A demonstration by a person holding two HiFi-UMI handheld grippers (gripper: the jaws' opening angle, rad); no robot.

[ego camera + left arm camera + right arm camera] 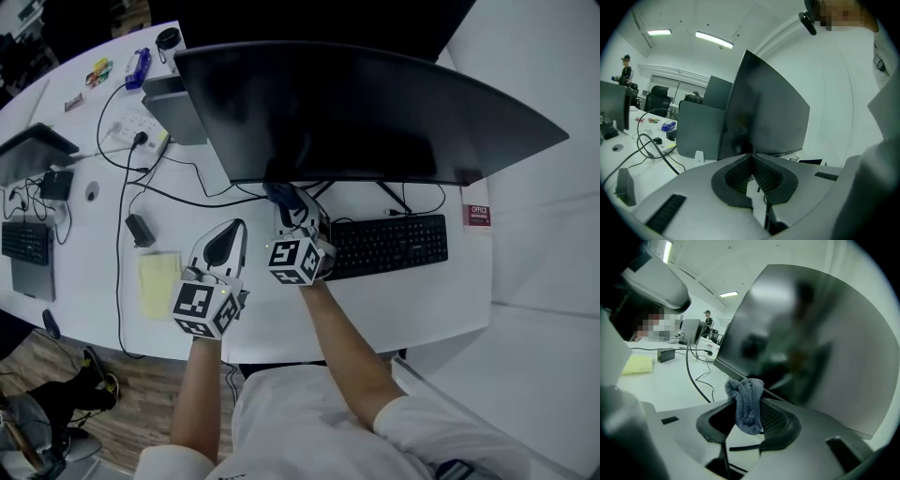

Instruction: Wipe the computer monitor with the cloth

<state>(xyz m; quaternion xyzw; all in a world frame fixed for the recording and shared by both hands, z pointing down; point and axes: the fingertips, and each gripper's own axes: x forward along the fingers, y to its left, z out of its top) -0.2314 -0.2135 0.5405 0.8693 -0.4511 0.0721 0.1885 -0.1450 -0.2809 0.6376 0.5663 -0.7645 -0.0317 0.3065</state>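
A wide curved dark monitor (366,112) stands at the back of the white desk (403,300). My right gripper (292,214) sits just below the screen's lower edge, left of its stand, shut on a bunched blue-grey cloth (278,194). In the right gripper view the cloth (746,404) hangs between the jaws, close to the monitor (811,343). My left gripper (234,228) hovers over the desk to the left, shut and holding nothing. Its closed jaws (752,156) point towards the monitor's left end (768,117).
A black keyboard (389,244) lies right of my right gripper. A yellow notepad (159,281), a black power adapter (141,230) and trailing cables (127,178) lie to the left. A grey box (178,108) stands behind the monitor's left end, a laptop (28,253) at far left.
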